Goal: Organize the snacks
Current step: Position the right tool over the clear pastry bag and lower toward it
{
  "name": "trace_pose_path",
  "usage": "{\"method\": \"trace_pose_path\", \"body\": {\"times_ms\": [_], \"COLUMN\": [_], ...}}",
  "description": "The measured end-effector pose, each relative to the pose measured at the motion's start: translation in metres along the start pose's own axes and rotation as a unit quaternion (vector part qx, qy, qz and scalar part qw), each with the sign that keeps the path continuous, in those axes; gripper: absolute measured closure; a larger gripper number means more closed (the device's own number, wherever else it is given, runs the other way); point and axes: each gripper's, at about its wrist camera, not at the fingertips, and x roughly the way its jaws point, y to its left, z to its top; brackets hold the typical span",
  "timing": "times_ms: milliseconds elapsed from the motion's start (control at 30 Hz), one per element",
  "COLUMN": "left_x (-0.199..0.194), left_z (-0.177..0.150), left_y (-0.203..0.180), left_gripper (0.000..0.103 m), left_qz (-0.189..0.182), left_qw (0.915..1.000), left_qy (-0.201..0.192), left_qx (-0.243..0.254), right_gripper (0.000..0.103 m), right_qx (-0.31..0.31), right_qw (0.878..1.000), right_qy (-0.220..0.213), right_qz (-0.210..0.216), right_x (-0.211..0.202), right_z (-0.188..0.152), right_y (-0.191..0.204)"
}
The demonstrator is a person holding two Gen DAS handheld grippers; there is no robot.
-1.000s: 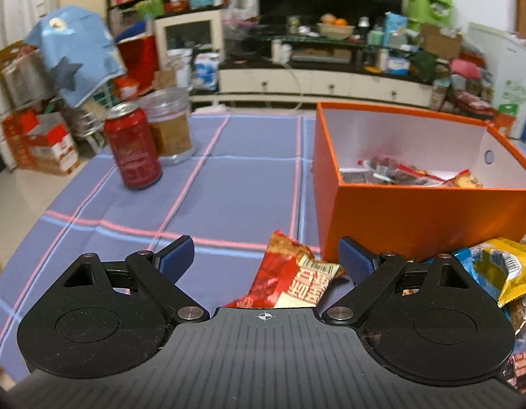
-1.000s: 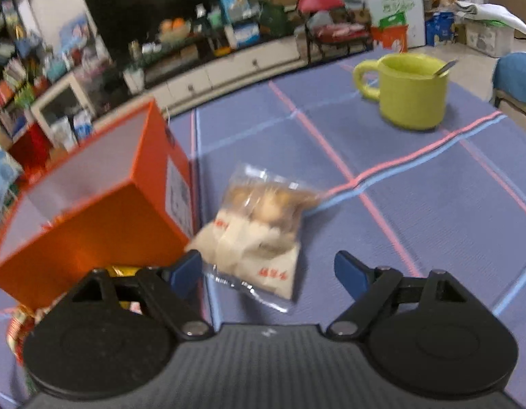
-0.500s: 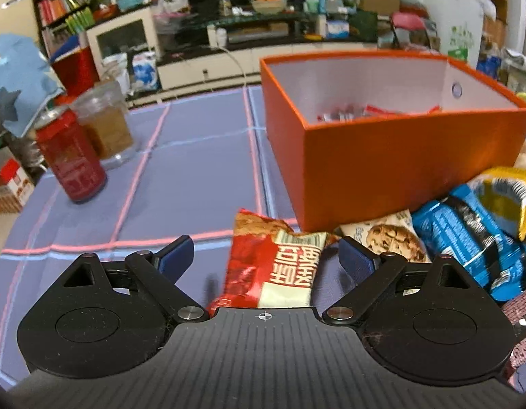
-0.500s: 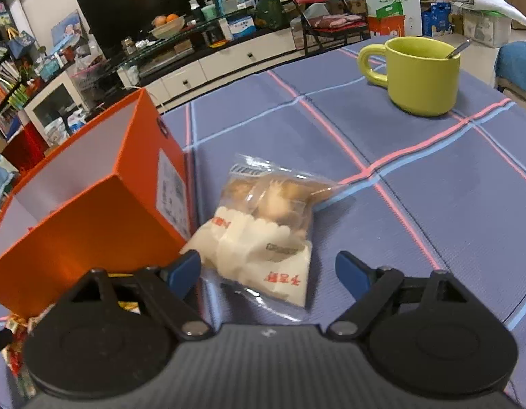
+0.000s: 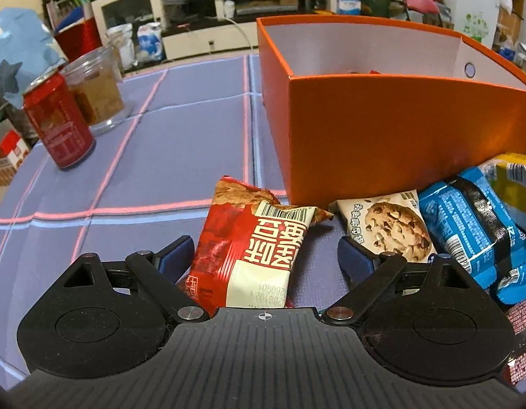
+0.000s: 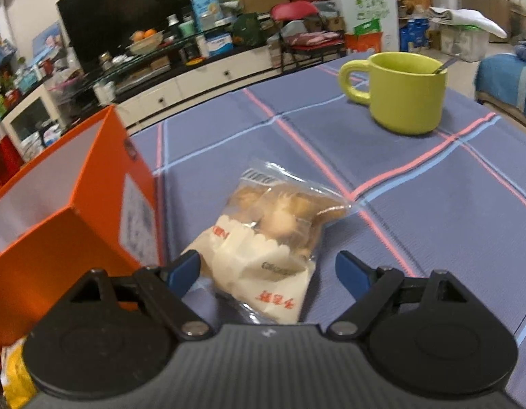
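Note:
An open orange box (image 5: 382, 126) stands on the blue plaid tablecloth; it also shows in the right wrist view (image 6: 75, 211). My left gripper (image 5: 264, 255) is open, its fingers on either side of a red and cream snack packet (image 5: 252, 242) lying flat on the cloth. A cookie packet (image 5: 389, 225), a blue packet (image 5: 474, 225) and a yellow packet (image 5: 515, 184) lie to its right, against the box front. My right gripper (image 6: 268, 269) is open around a clear bag of pastries (image 6: 273, 242) lying beside the box.
A red can (image 5: 58, 122) and a glass jar (image 5: 96, 92) stand at the far left. A green mug (image 6: 402, 92) with a spoon stands at the far right. A dark red packet (image 5: 522, 320) lies at the right edge. Cluttered shelves and a TV are behind.
My left gripper has swung right and come lower over the red packet, bringing the cookie and blue packets into view. My right gripper has moved closer to the pastry bag.

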Motion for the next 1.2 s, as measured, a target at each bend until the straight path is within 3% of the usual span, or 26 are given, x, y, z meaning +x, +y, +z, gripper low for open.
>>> {"method": "trace_pose_path", "body": {"times_ms": [100,233,300,400,500,533,567,633,700,800,867,933,1033,1133,1200], "left_x": [-0.001,-0.005,-0.006,-0.007,-0.007,-0.005,-0.004,-0.002,-0.002,-0.004,-0.006,-0.007,-0.01,-0.012,-0.013], "left_z": [-0.001,0.0,0.0,0.001,0.002,0.002,0.003,0.005,0.005,0.004,0.004,0.004,0.004,0.004,0.004], "left_y": [0.0,0.004,0.007,0.011,0.014,0.015,0.015,0.015,0.014,0.01,0.012,0.013,0.013,0.013,0.012], "left_gripper": [0.028,0.028,0.028,0.028,0.028,0.028,0.028,0.028,0.028,0.028,0.028,0.028,0.028,0.028,0.028], "left_qz": [-0.011,-0.018,-0.024,-0.025,-0.026,-0.025,-0.025,-0.027,-0.031,-0.025,-0.025,-0.029,-0.029,-0.031,-0.03], "left_qw": [0.9999,0.9997,0.9995,0.9994,0.9993,0.9992,0.9991,0.9986,0.9981,0.999,0.9988,0.9983,0.9984,0.9983,0.9984], "left_qy": [0.004,0.004,0.004,0.002,0.003,0.004,0.006,0.006,0.007,0.006,0.005,0.003,-0.001,-0.003,-0.005], "left_qx": [-0.005,-0.014,-0.02,-0.023,-0.028,-0.031,-0.035,-0.046,-0.053,-0.036,-0.043,-0.05,-0.049,-0.049,-0.048], "right_gripper": [0.016,0.016,0.013,0.012,0.012,0.012,0.012,0.012,0.012,0.012,0.012,0.013,0.013,0.013,0.013], "right_qx": [0.02,0.001,-0.048,-0.177,-0.275,-0.285,-0.27,-0.175,-0.079,-0.022,-0.075,-0.152,-0.218,-0.246,-0.283], "right_qw": [1.0,0.998,0.997,0.975,0.951,0.948,0.952,0.978,0.994,0.999,0.996,0.983,0.969,0.964,0.955], "right_qy": [0.004,0.045,0.021,0.009,0.03,0.04,0.051,0.061,0.04,0.024,0.038,0.074,0.059,0.065,0.057], "right_qz": [0.011,0.044,0.064,0.131,0.138,0.137,0.132,0.095,0.065,-0.003,-0.041,-0.074,-0.105,-0.079,-0.072], "right_x": [-0.004,-0.003,-0.013,-0.015,-0.005,-0.003,0.0,0.008,0.015,0.033,0.051,0.071,0.066,0.039,0.015], "right_z": [0.006,0.025,0.035,0.046,0.047,0.048,0.052,0.064,0.077,0.091,0.09,0.08,0.065,0.044,0.024], "right_y": [-0.01,-0.025,-0.031,-0.031,-0.027,-0.027,-0.028,-0.034,-0.039,-0.022,0.004,0.029,0.041,0.025,0.013]}}
